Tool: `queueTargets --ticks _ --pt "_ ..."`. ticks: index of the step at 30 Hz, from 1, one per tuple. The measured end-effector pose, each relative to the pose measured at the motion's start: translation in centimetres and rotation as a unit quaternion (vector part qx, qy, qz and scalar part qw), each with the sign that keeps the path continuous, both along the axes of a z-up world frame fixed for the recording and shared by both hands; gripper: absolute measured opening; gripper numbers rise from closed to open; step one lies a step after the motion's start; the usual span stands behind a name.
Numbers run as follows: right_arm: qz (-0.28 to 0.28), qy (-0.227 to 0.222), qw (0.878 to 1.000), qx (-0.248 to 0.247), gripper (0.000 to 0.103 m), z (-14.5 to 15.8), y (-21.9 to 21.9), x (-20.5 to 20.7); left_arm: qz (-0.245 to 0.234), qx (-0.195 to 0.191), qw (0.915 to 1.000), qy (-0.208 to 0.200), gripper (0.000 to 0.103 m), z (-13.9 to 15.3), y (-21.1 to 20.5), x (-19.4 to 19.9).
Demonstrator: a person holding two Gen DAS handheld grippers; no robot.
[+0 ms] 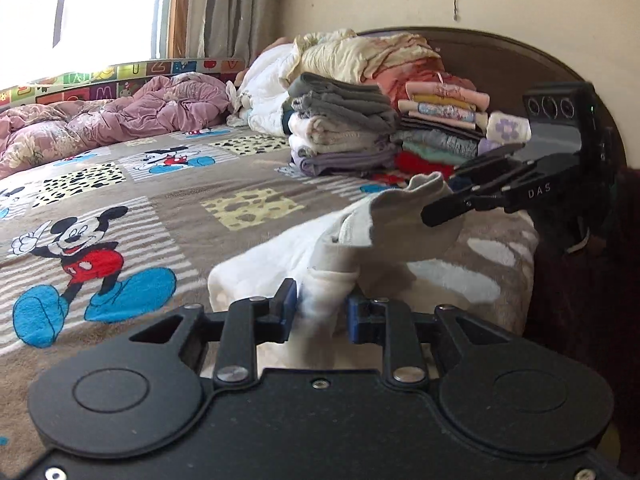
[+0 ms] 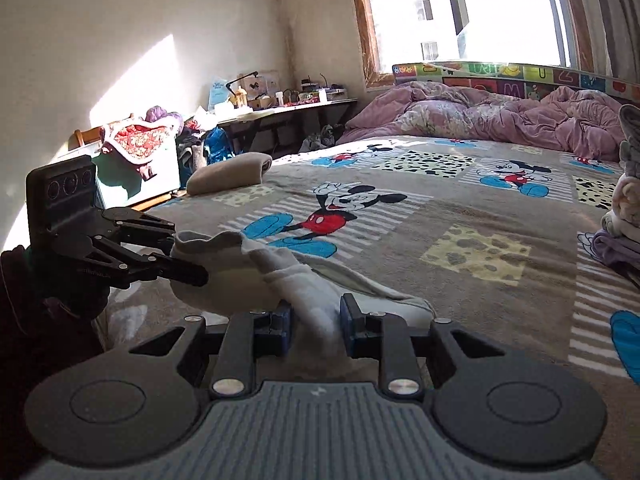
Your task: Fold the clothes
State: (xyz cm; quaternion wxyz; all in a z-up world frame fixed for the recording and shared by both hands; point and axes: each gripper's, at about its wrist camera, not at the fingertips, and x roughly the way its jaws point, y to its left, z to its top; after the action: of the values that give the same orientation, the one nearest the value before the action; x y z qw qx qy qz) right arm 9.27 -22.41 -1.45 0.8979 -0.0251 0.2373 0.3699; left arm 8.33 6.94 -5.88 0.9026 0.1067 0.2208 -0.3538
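A small white and grey garment [image 1: 360, 232] hangs stretched between my two grippers, just above the near edge of the bed. In the left wrist view my left gripper [image 1: 322, 306] is shut on one bunched white end, which is pinched between the blue pads. My right gripper [image 1: 436, 212] comes in from the right, shut on the grey end. In the right wrist view my right gripper [image 2: 314, 322] clamps a twisted fold of the garment [image 2: 280, 268]. There my left gripper [image 2: 196, 272] grips the cuff-like end at the left.
The bed is covered by a brown cartoon-mouse blanket [image 1: 120, 220]. Two stacks of folded clothes [image 1: 344, 132] [image 1: 440, 128] stand by the dark headboard [image 1: 500, 60]. A crumpled pink duvet [image 1: 120, 116] lies by the window. A rolled grey item [image 2: 230, 174] rests at the bed's far edge.
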Motion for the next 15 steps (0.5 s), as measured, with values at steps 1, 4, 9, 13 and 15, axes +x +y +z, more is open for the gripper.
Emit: queueTargets --ticks 1,4,9,13,15 --pt "0.004 0.001 0.999 -0.033 0.029 -0.5 0.6 -0.6 -0.003 0.038 0.9993 -0.005 0.022 -0.9 -0.7 -0.7" --pt "0.027 -0.01 0.99 -0.137 0.03 -2.2 3.2 -2.8 -0.01 0.129 0.991 -0.034 0.022 -2.9 -2.8 -2.5" --pt "0.063 -0.035 0.973 -0.217 0.042 -2.5 4.6 -6.5 -0.002 0.175 0.9817 -0.076 0.023 -4.3 -3.7 -3.0" --pt "0.044 -0.019 0.994 -0.103 0.049 1.8 1.5 -7.6 -0.003 0.203 0.9737 -0.104 0.025 -4.7 -4.0 -3.4" --pt "0.01 -0.024 0.999 -0.042 0.051 3.1 0.8 -6.4 -0.011 0.214 0.9707 -0.108 0.03 -5.0 -4.3 -4.0"
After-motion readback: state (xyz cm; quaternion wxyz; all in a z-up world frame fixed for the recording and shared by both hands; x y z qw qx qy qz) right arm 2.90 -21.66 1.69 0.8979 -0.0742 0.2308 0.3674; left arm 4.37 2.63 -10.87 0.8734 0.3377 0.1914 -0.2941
